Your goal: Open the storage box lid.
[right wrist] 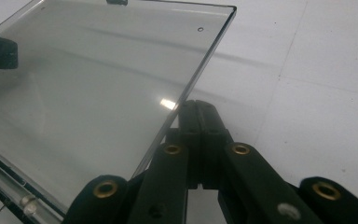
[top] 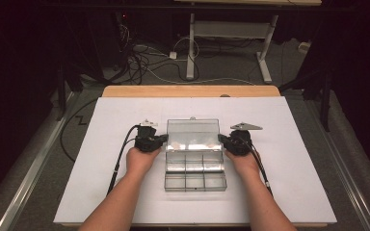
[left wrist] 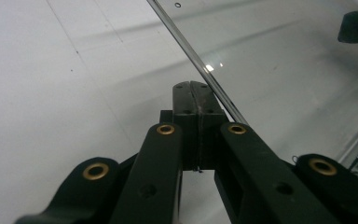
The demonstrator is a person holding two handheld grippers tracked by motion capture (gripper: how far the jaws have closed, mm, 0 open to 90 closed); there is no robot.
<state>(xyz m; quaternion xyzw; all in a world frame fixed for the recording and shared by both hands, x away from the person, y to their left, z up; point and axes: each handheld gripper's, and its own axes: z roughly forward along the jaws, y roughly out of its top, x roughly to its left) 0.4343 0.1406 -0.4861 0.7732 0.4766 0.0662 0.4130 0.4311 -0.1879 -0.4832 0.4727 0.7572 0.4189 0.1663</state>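
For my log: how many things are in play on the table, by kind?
Grippers: 2, left gripper and right gripper
Clear compartment box, lid open: 1
White sheet: 1
Total: 4

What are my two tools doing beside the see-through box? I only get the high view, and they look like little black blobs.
Observer: In the left gripper view, the left tool has its jaws pressed together with no gap.
Operator: Is it pinching the lid?
Observer: No. The lid has its edge running just beside the tool's tip, not between the jaws.
Operator: And the other one?
Observer: In the right gripper view, the right tool is shut too, beside the lid's opposite edge.
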